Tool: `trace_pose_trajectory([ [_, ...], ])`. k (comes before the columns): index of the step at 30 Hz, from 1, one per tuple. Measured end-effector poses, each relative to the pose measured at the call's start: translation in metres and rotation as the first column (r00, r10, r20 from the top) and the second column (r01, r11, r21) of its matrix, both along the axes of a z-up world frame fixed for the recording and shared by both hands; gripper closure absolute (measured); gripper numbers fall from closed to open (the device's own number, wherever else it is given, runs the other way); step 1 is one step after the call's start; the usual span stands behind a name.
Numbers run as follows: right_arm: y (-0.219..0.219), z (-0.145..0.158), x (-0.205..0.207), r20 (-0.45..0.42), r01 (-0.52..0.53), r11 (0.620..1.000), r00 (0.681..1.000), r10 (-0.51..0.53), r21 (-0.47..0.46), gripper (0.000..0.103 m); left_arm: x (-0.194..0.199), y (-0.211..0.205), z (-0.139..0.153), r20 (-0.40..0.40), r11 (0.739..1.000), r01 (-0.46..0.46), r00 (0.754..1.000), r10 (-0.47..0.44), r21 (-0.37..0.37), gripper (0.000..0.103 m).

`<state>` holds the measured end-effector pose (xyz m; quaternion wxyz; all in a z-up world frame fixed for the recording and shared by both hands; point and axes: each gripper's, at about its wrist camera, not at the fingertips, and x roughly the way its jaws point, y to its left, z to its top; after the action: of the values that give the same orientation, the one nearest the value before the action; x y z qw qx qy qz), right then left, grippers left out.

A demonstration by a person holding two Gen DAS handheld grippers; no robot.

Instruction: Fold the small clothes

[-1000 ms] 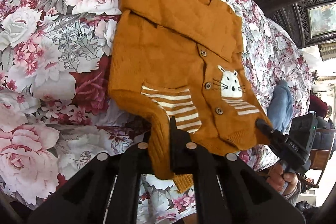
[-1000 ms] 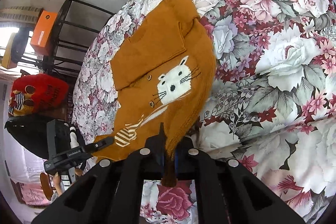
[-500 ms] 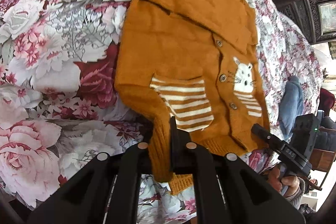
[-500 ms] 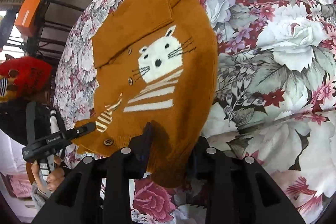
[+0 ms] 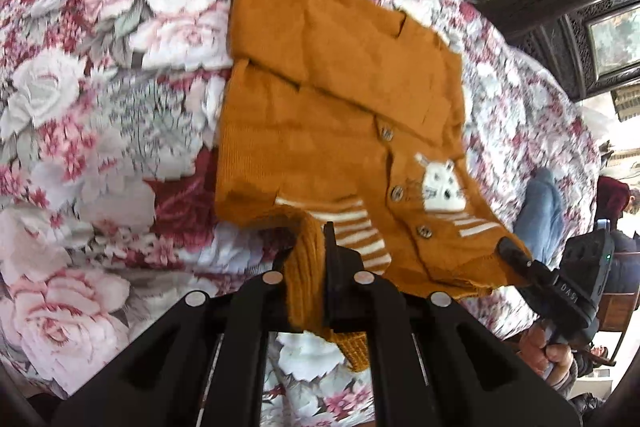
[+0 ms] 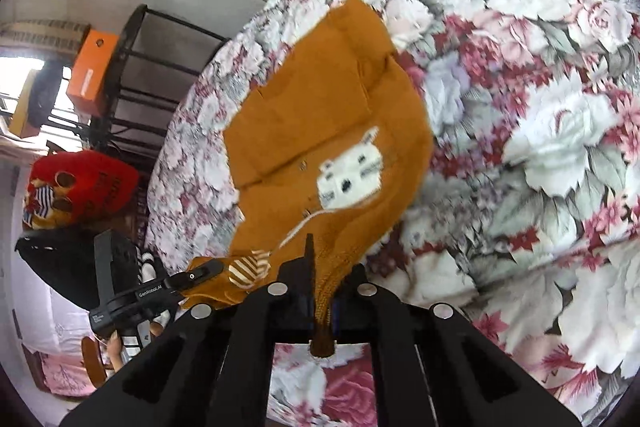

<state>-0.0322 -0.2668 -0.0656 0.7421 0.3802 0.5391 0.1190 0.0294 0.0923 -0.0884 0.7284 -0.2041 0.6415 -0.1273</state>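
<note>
A small mustard-orange knit cardigan (image 5: 320, 131) with a white cat face, striped pockets and buttons lies on a floral bedspread (image 5: 100, 107). Its sleeves are folded across the upper part. My left gripper (image 5: 310, 267) is shut on the ribbed bottom hem at one corner and lifts it. My right gripper (image 6: 322, 287) is shut on the hem at the other corner; the cardigan (image 6: 332, 131) hangs up from it. Each gripper shows in the other's view, the right one (image 5: 516, 255) and the left one (image 6: 200, 273), both pinching the hem.
The floral bedspread (image 6: 540, 107) spreads wide to the right. A black metal rack with an orange box (image 6: 90, 71) and a red plush toy (image 6: 76, 187) stand beyond the bed's left edge. A dark carved headboard (image 5: 560, 7) is at the far right.
Both grippers have lifted the bottom hem higher off the bed and moved it toward the collar. The lower part of the cardigan now curves up off the bedspread.
</note>
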Motion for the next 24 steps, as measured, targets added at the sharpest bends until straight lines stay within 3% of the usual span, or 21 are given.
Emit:
trace_pose_trajectory([
  [10, 0.007, 0.011, 0.028, 0.026, 0.033, 0.999, 0.999, -0.034, 0.020, 0.097, 0.026, 0.006, 0.014, 0.049, 1.000, -0.024, 0.999, 0.024, 0.001, 0.099],
  [24, 0.015, 0.015, 0.076, 0.047, 0.028, 0.999, 0.999, -0.026, -0.028, 0.097, 0.068, 0.009, 0.024, 0.103, 0.999, -0.029, 0.994, 0.025, 0.039, 0.098],
])
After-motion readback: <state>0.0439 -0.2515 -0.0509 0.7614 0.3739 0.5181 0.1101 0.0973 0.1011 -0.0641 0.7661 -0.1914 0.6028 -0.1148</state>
